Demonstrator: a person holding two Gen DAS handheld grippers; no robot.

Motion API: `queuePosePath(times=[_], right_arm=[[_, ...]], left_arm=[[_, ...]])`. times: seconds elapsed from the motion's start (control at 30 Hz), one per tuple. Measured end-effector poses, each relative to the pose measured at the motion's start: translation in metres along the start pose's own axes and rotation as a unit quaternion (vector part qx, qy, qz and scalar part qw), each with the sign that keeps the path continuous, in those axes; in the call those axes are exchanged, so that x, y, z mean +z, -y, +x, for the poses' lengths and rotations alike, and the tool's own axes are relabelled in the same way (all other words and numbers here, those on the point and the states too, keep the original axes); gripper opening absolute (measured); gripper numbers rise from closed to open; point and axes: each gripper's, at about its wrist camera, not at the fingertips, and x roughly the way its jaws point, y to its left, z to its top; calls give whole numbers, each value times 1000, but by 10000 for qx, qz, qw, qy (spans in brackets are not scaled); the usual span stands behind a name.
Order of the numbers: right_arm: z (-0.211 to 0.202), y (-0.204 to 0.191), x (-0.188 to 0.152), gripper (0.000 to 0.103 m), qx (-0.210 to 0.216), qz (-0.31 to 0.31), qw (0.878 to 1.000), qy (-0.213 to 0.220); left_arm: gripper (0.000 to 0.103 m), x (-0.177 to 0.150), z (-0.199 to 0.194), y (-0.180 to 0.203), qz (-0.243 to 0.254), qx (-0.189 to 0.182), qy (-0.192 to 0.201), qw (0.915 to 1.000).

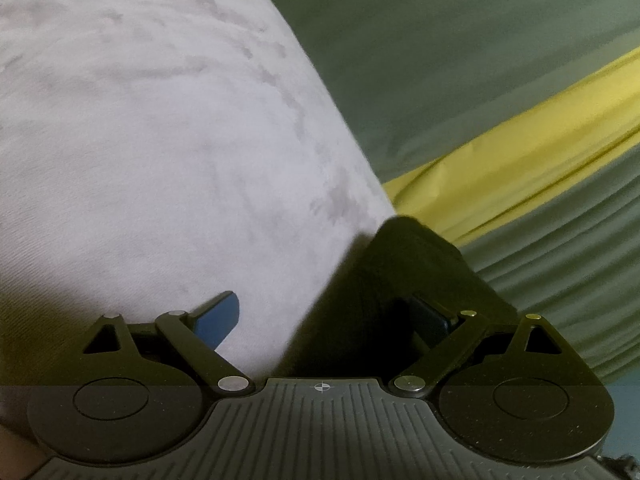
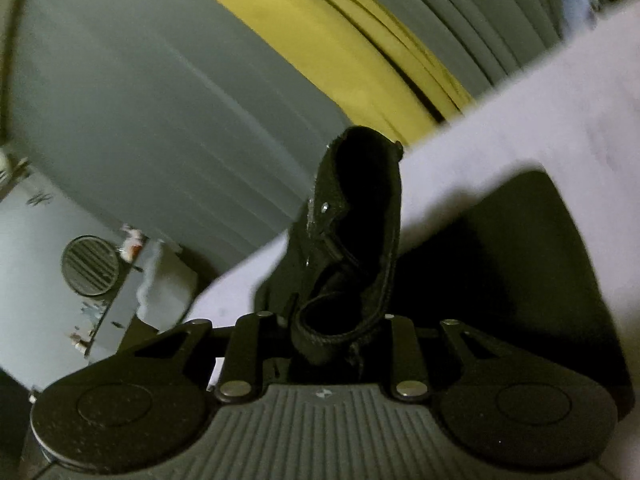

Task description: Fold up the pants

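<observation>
Right tool [image 2: 336, 320], narrowed onto the black pants [image 2: 360, 216], lifts a fold; left tool [image 1: 320, 320] wide; next, lay fabric over.

I saw a soft white bed sheet [image 1: 160, 140], a grey curtain with a yellow stripe [image 2: 168, 120], and a round grey fan [image 2: 90, 265].
</observation>
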Motion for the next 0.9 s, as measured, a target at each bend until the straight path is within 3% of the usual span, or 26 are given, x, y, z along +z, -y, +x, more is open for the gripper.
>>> queuePosePath(times=[0.13, 0.23, 0.33, 0.43, 0.53, 0.73, 0.9], right_arm=[[-15, -16, 11, 24, -26, -200, 9988, 447], [-23, -4, 13, 24, -428, -370, 9967, 584], [-8, 28, 5, 24, -1237, -439, 9907, 357], [17, 65, -7, 25, -1937, -243, 9806, -146], [28, 63, -12, 26, -1909, -398, 9807, -118], [7, 70, 1, 38, -1740, -168, 9839, -357], [-6, 72, 6, 39, -1600, 132, 9857, -520]], left_arm=[[96, 1, -12, -3, -67, 13, 399, 9992], [96, 0, -6, 1, 61, 35, 215, 9997], [96, -3, 7, 11, 409, 208, -185, 9988], [96, -13, 11, 26, 1011, 240, -302, 9941], [97, -21, 15, 35, 1432, 478, -258, 9882], [97, -16, 16, 30, 1245, 414, -287, 9909], [97, -17, 18, 33, 1337, 460, -266, 9896]])
